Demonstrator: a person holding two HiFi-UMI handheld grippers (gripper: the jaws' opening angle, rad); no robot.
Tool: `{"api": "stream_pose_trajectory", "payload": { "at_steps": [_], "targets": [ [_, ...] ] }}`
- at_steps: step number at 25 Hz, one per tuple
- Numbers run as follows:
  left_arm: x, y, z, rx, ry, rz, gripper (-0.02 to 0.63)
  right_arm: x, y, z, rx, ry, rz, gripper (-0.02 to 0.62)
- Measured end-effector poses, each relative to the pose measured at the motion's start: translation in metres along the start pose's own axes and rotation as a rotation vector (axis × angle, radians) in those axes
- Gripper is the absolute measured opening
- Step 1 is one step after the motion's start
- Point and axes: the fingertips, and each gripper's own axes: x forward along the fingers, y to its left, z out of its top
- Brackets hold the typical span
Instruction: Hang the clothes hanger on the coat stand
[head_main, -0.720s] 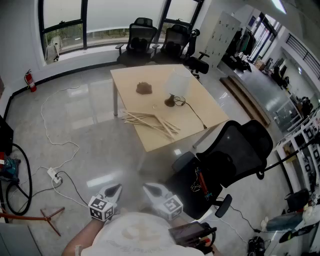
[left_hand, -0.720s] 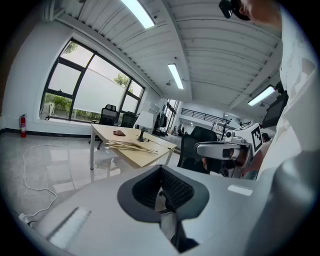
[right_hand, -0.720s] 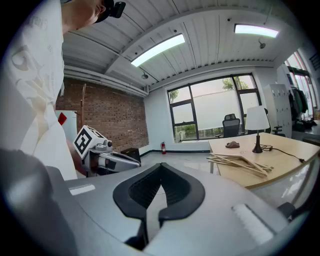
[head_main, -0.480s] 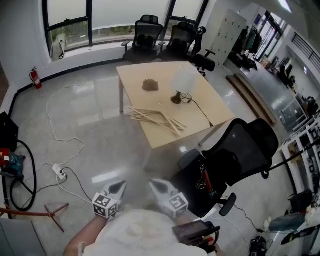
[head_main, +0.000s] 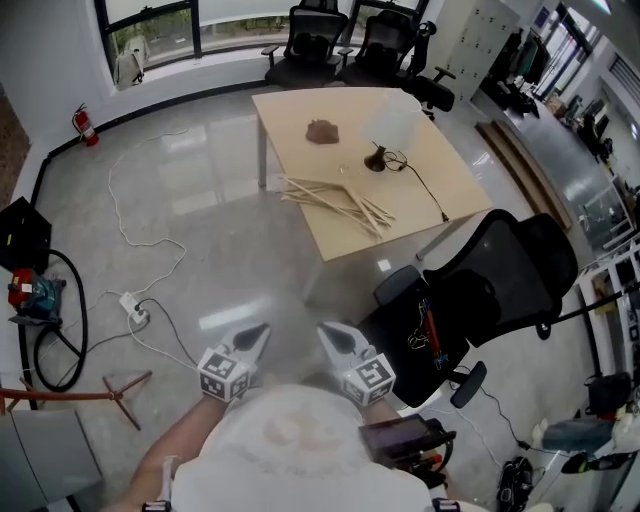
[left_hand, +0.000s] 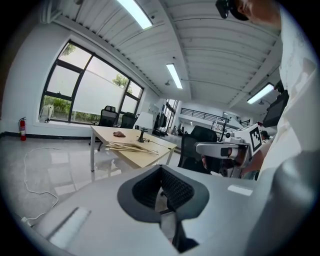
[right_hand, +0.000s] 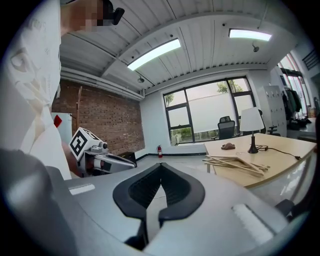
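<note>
the person is holding the left tool (head_main: 261, 331) and the right tool (head_main: 323, 329) side by side, close in front of the body and above the floor (head_main: 215, 265), both pointing slightly downward toward the surface (head_main: 345, 108). the left tool's jaws are sitting together with nothing between them, and the right tool's jaws are likewise meeting at their tips and gripping nothing. the clothes hangers (head_main: 336, 197), a loose pile of pale wooden ones, are lying on the surface along its left edge, in the half nearer the person, well apart from both tools. a lamp (head_main: 386, 128) with a white shade is standing near the middle of the surface, its cord trailing toward the right edge, and a brown lump (head_main: 320, 130) is resting toward the far left corner. a black office chair (head_main: 495, 285) is standing just beside the near right corner. a reddish pole (head_main: 95, 393) with splayed legs is lying on the floor at the person's left.
</note>
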Motion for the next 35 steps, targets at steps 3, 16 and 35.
{"api": "stream_pose_trajectory", "payload": {
  "at_steps": [3,16,35],
  "targets": [
    [0.000,0.001,-0.003,0.000,0.002,0.003,0.002,0.001,0.000,-0.001,0.013,0.008,0.005,0.014],
    [0.025,0.014,0.019,0.020,-0.007,0.032,0.002,0.022,-0.037,0.007,0.024,0.042,0.015,0.014],
    [0.139,0.039,0.107,0.059,-0.030,0.052,0.002,0.059,-0.191,0.051,0.083,-0.001,-0.057,0.014]
  ]
}}
